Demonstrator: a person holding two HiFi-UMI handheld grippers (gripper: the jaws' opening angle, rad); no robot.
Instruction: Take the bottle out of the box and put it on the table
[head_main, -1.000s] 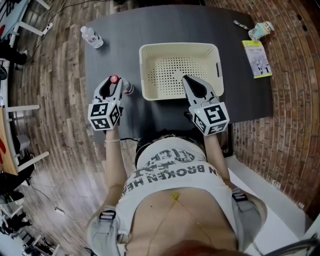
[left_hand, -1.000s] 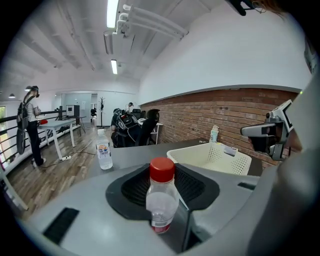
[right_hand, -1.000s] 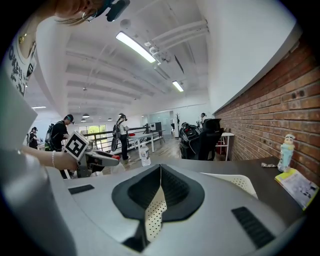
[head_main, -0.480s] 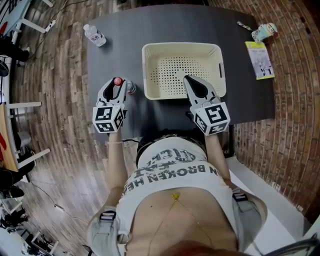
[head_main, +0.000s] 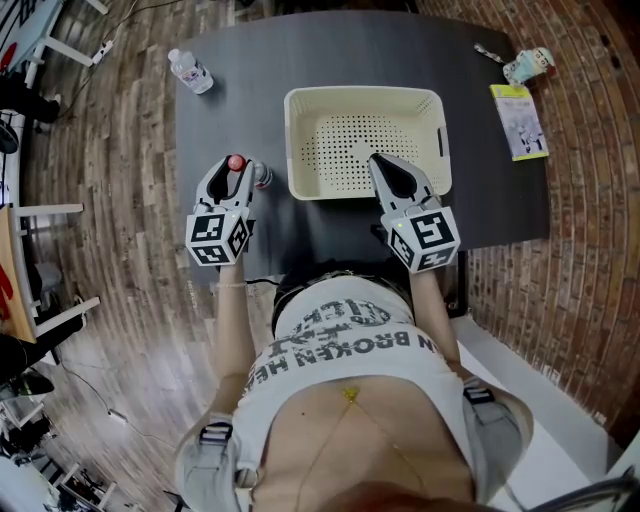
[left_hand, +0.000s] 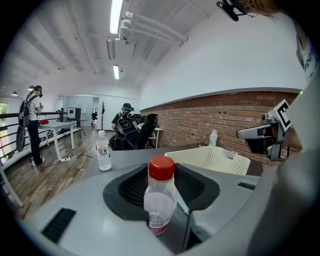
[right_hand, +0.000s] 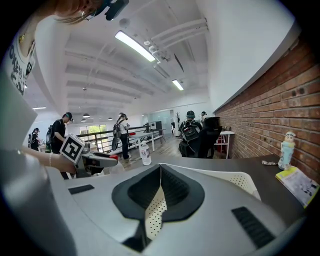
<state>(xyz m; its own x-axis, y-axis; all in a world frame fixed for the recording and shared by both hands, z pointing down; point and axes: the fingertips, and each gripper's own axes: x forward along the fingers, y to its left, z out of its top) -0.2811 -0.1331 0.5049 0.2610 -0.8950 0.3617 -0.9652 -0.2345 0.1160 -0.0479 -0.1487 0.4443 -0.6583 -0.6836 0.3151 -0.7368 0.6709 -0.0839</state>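
Left gripper view: left hand-held gripper (left_hand: 161, 172) clamps red-capped bottle (left_hand: 159, 200); right hand-held gripper (right_hand: 160, 168) clenched, over basket (head_main: 300, 100).

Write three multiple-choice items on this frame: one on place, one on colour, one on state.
1. Where is the red-capped bottle? A) in the box B) between the left gripper's jaws, beside the box C) on a shelf
2. What colour is the box? A) blue B) cream C) black
3. How do the right gripper's jaws stand? A) together, empty B) shut on a bottle C) wide apart
Key: 1 B, the left gripper view shows it between the jaws; 2 B, its perforated walls are cream; 3 A, the right gripper view shows them meeting, nothing between.
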